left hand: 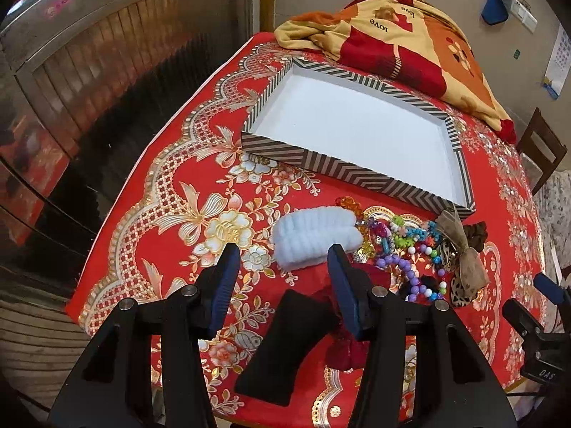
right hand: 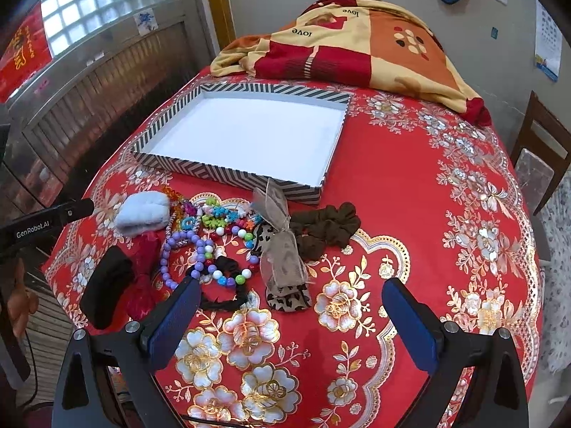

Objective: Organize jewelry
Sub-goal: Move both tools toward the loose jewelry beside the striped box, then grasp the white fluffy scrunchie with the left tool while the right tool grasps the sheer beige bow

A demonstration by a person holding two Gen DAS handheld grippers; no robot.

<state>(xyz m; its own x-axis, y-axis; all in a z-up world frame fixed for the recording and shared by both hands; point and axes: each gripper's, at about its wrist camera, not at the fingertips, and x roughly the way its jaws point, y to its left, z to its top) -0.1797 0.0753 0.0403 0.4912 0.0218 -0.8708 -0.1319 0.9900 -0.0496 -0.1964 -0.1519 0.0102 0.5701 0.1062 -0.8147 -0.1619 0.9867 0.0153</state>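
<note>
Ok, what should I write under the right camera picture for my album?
Open right gripper hovering over a red flowered tablecloth, near a pile of beads and scrunchies beside an empty striped box.

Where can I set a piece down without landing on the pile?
The white floor of the striped shallow box is bare. So is the red floral tablecloth right of the brown scrunchie, up to the patchwork blanket. It is crowded from the pale blue fluffy band across the coloured bead bracelets to the leopard-print bow.
</note>
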